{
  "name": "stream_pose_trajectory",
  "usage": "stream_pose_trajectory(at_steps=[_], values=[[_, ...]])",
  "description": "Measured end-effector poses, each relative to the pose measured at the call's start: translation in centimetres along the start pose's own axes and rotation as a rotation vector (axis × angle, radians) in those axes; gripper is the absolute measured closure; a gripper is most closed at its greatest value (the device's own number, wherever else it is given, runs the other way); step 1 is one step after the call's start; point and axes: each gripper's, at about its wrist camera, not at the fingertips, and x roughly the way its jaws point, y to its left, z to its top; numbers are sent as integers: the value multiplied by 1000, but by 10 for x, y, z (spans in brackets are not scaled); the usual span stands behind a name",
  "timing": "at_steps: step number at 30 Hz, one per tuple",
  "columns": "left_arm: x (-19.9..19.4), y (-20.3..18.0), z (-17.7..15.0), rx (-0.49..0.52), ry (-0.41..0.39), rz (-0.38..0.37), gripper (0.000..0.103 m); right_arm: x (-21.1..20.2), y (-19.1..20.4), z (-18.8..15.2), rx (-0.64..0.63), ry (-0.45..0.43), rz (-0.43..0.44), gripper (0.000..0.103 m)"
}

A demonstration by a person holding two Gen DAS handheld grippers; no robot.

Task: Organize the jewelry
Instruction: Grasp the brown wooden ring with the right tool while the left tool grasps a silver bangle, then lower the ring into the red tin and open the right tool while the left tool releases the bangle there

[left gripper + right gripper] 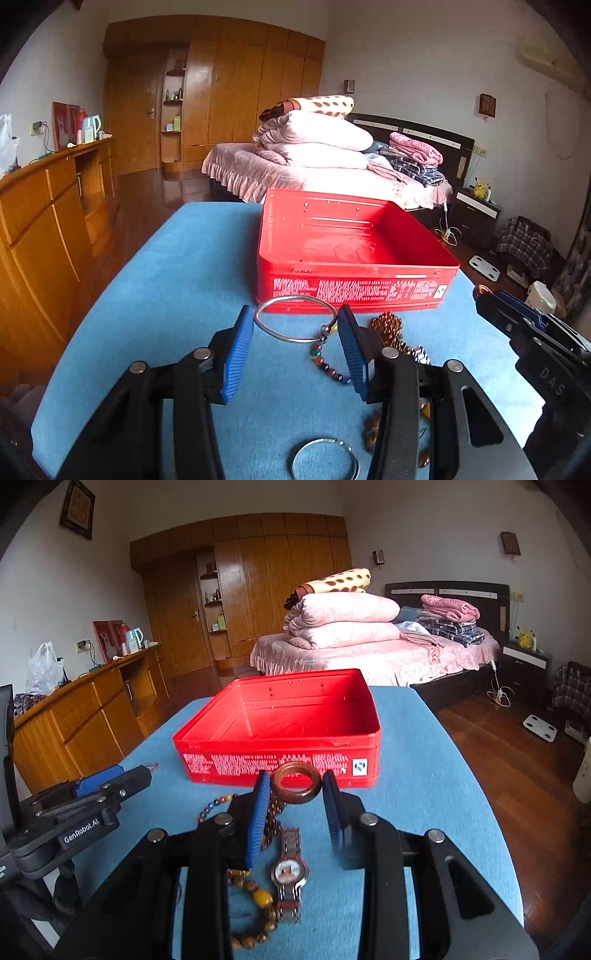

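While both pieces hang clear of the cloth, nothing yet inside the tin.

Nearest, bottom of the left wrist view: second silver ring [324, 459] flat on the blue tablecloth [155, 332]; brown bead strand [388, 328] lower right, partly behind a finger. Bottom centre of the right wrist view: wristwatch [290, 873] and wooden bead bracelet [255, 912] lying side by side, unsorted.

Mid frame: left gripper [295, 325] about half open, pads pinching silver bangle [295, 317] at both sides, coloured bead tassel [328, 360] dangling. Right gripper [296, 788] set narrower, clamped on brown ring bangle [296, 781].

Beyond, centre of both views: red tin box [351, 291], lid off, interior bare, just behind both held pieces.

Judged early: two items lifted, none deposited, at least four on the cloth. Left: carry over rim, release, repeat.
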Motion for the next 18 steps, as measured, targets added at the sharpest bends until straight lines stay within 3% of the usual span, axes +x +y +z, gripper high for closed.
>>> stream_pose_trajectory(at_steps=[10,18], values=[[42,-19,61,4,-67,-12,56,67,-15,54,56,16,2,75],[95,-20,64,-34,3,-16,56,111,-30,61,88,66,-20,75]])
